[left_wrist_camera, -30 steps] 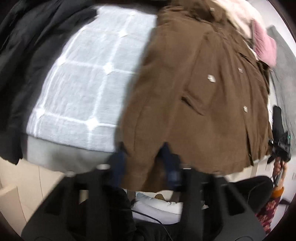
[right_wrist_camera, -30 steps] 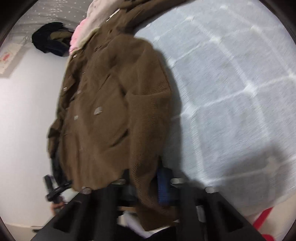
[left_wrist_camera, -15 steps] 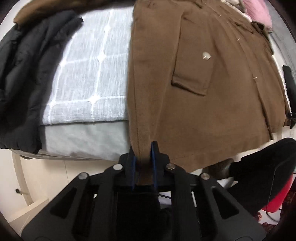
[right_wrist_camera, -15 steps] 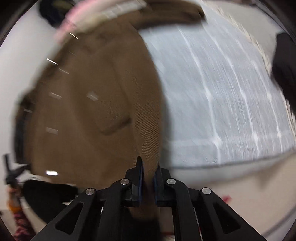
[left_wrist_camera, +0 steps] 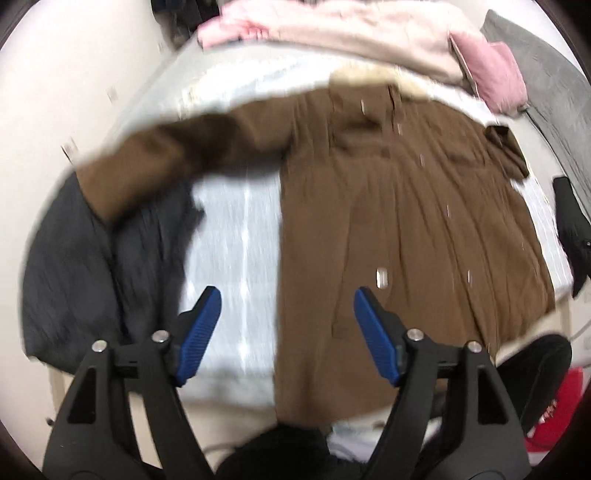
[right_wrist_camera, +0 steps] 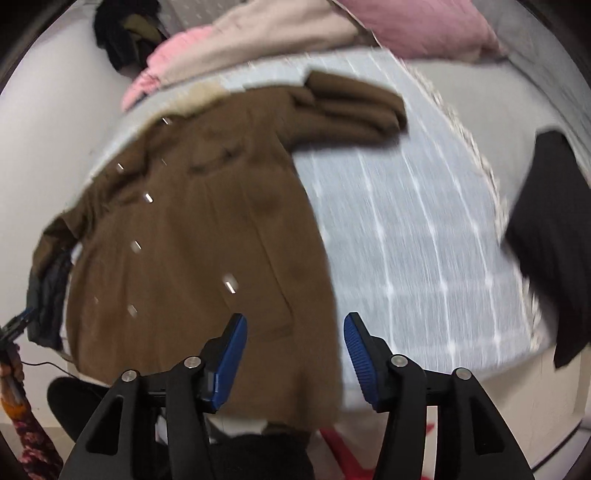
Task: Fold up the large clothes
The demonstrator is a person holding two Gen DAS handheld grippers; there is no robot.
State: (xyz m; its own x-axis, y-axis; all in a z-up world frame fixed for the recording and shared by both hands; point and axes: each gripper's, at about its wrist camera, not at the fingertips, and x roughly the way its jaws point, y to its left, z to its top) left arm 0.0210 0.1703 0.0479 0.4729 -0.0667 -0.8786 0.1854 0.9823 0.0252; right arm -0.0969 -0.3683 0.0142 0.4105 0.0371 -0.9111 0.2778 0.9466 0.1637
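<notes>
A large brown coat point(left_wrist_camera: 399, 229) lies spread flat on the bed, its hem hanging over the near edge; it also shows in the right wrist view point(right_wrist_camera: 207, 236). One sleeve point(left_wrist_camera: 177, 155) stretches out to the left onto a dark garment; in the right wrist view a sleeve point(right_wrist_camera: 354, 107) lies folded at the top. My left gripper point(left_wrist_camera: 287, 306) is open and empty above the coat's left edge near the hem. My right gripper point(right_wrist_camera: 294, 330) is open and empty above the coat's edge at the hem.
A pale blue checked blanket point(right_wrist_camera: 413, 229) covers the bed. A dark jacket point(left_wrist_camera: 92, 266) lies at the left, another black garment point(right_wrist_camera: 550, 229) at the right. Pink and cream clothes point(left_wrist_camera: 362, 33) are piled at the far end. A red object point(left_wrist_camera: 554, 410) lies on the floor.
Both grippers were shut on the coat's hem edge; now both have opened and let it go, and have pulled back and up. The coat now lies flat on the bed.
</notes>
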